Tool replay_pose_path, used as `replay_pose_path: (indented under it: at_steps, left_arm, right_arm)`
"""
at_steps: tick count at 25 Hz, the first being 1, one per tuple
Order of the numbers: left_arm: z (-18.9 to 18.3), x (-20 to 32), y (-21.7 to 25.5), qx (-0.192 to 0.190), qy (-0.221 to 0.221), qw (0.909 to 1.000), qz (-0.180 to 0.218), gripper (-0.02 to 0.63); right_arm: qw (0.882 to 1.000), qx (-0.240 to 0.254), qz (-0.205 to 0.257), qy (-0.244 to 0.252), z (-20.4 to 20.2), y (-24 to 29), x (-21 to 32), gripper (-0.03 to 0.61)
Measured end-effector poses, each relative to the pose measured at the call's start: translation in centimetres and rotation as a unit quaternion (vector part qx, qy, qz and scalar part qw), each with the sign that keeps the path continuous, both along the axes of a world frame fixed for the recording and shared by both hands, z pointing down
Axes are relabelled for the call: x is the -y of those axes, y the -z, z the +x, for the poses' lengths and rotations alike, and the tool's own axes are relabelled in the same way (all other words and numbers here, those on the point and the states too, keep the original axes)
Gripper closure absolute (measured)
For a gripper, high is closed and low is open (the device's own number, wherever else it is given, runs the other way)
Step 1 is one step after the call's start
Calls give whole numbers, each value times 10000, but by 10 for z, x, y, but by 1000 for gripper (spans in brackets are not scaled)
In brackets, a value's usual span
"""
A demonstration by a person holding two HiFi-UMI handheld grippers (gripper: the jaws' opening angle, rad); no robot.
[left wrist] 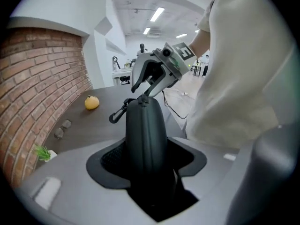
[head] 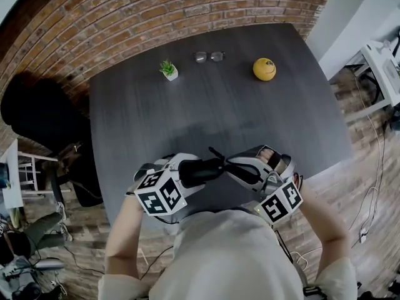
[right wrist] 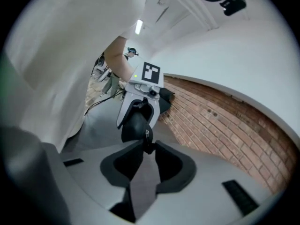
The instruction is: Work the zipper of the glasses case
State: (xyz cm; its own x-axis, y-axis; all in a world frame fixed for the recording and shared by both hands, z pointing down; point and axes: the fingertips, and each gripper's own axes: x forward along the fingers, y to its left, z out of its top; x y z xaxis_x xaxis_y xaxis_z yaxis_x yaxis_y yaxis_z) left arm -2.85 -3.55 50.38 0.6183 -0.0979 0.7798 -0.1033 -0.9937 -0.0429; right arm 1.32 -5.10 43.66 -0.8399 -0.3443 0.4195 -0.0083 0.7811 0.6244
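The black glasses case hangs in the air over the near edge of the table, between my two grippers. My left gripper is shut on the case, which stands on end between its pads with a carabiner clip dangling at the far end. In the head view the left gripper comes in from the left and the right gripper from the right. My right gripper is slightly open at the end of the case, with the small zipper pull between its fingertips.
A pair of glasses, a small potted plant and a yellow fruit lie at the far side of the dark table. A brick wall runs behind it. A dark chair stands to the left.
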Motion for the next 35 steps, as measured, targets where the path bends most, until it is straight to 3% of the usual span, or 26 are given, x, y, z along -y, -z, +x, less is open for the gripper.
replay_pose_path:
  at_steps: [3, 7, 9, 15, 18, 21, 26, 30, 35]
  left_arm:
    - [-6, 2, 10, 438, -268, 9978, 419, 354]
    - [-10, 2, 19, 896, -587, 9917, 704, 356]
    - [-10, 1, 20, 1048, -679, 9893, 755, 354]
    - [-9, -1, 20, 967, -646, 9913, 621, 356]
    - [-9, -2, 19, 920, -604, 9925, 540, 356]
    - [-8, -3, 19, 652, -417, 9964, 352, 356]
    - [-4, -1, 26, -181, 134, 9995, -225, 356]
    - [4, 4, 41, -894, 419, 9944, -366, 357]
    - [5, 9, 59, -1697, 720, 9819, -432, 366]
  right_arm:
    - [9957, -394, 774, 316, -3, 5, -5, 482]
    - [9775, -1010, 1702, 735, -6, 1, -10, 494]
    - [9727, -1136, 1827, 868, -6, -1, -12, 499]
    - [9636, -1246, 2132, 1026, -5, -3, -17, 544]
    - [9651, -1135, 2145, 987, -6, 1, -16, 565]
    - [9701, -982, 2035, 882, -7, 10, -13, 577]
    - [9803, -777, 1699, 647, -3, 24, -5, 577]
    - [9839, -655, 1608, 432, -1, 37, 2, 578]
    - [9880, -430, 1462, 237, -2, 51, 10, 577]
